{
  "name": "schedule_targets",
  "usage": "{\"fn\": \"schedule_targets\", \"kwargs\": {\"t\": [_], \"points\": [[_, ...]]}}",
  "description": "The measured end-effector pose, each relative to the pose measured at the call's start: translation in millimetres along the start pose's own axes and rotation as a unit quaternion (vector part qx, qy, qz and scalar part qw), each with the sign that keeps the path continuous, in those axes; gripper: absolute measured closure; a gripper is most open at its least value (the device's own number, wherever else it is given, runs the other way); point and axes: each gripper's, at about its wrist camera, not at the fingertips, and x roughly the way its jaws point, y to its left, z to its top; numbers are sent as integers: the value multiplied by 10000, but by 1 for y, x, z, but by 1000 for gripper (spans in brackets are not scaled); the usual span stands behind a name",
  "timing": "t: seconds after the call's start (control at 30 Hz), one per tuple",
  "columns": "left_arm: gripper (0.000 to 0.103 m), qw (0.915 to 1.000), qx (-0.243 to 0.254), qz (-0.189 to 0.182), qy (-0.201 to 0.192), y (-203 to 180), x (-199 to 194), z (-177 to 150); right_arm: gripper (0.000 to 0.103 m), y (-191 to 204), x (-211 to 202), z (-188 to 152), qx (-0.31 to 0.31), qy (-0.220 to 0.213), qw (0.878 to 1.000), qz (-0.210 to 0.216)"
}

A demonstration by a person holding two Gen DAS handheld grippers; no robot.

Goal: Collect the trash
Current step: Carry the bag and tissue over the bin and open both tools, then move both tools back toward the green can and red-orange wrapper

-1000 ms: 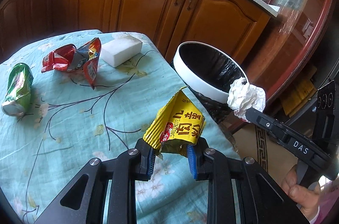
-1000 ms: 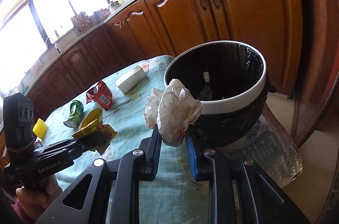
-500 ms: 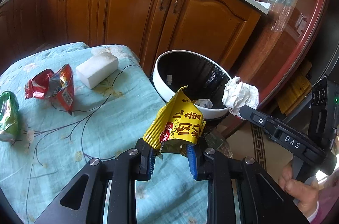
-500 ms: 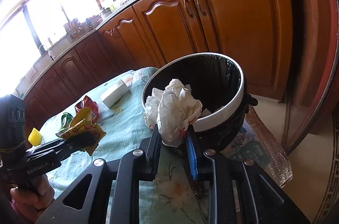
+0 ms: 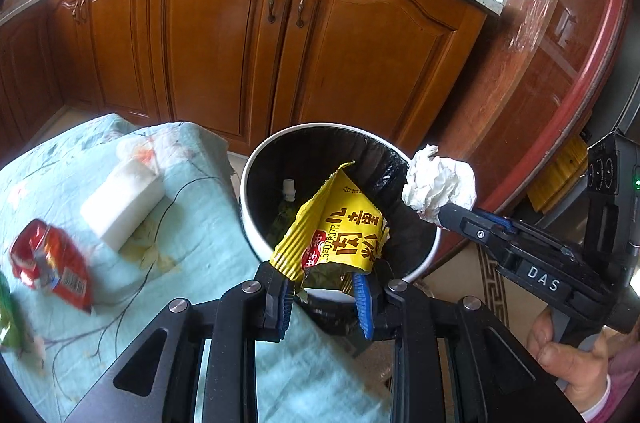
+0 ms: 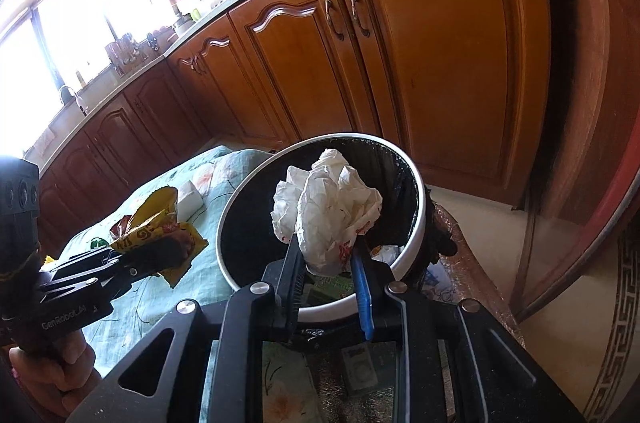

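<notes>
My left gripper [image 5: 324,297] is shut on a yellow snack wrapper [image 5: 334,235], held over the near rim of the trash bin [image 5: 256,235], a white-rimmed bin with a black liner. In the right wrist view that yellow snack wrapper [image 6: 160,223] hangs left of the trash bin [image 6: 416,223]. My right gripper [image 6: 326,287] is shut on a crumpled white paper ball [image 6: 328,211], held above the bin's mouth. From the left wrist view the paper ball [image 5: 440,183] sits over the bin's right rim. A bottle top [image 5: 289,188] and other rubbish lie inside the bin.
On the teal flowered tablecloth [image 5: 192,215] lie a white block [image 5: 124,203], a red snack wrapper [image 5: 52,263] and a green wrapper [image 5: 8,319] at the left edge. Wooden kitchen cabinets [image 5: 280,43] stand behind the bin. A round red-edged glass table [image 5: 560,83] rises to the right.
Both grippers have carried their trash toward the bin: the yellow wrapper went from above the tablecloth to over the near rim, and the paper ball came over the bin's mouth.
</notes>
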Motion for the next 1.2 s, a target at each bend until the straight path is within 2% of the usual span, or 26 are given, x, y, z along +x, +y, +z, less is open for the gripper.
{"fn": "schedule_targets", "kwargs": {"t": [0.37,0.47,0.53,0.57,0.63,0.8,0.9,1.03,1.2], "points": [[75,9988,91,89,482,-3,55,24,76,-2,29,21,-286,398,9986,-180],[67,9985,71,77,546,-2,61,26,68,-4,35,24,-305,448,9983,-207],[56,9985,-8,38,544,1,62,26,62,-7,35,24,-281,413,9986,-185],[48,9987,-43,-25,514,4,61,26,55,-9,34,25,-258,376,9987,-216],[47,9989,-71,-95,461,8,59,25,49,-12,33,25,-195,314,9991,-206],[47,9994,-134,-99,297,14,42,13,48,-16,24,21,-27,169,9998,-140],[42,9997,-206,-40,109,20,24,-1,40,-16,16,16,109,75,9999,-5],[38,9993,-326,123,-138,27,-2,-25,12,-15,0,-1,376,-243,9986,288],[36,9976,-631,196,-210,42,-30,-57,11,-5,-9,-23,598,-349,9965,478]]}}
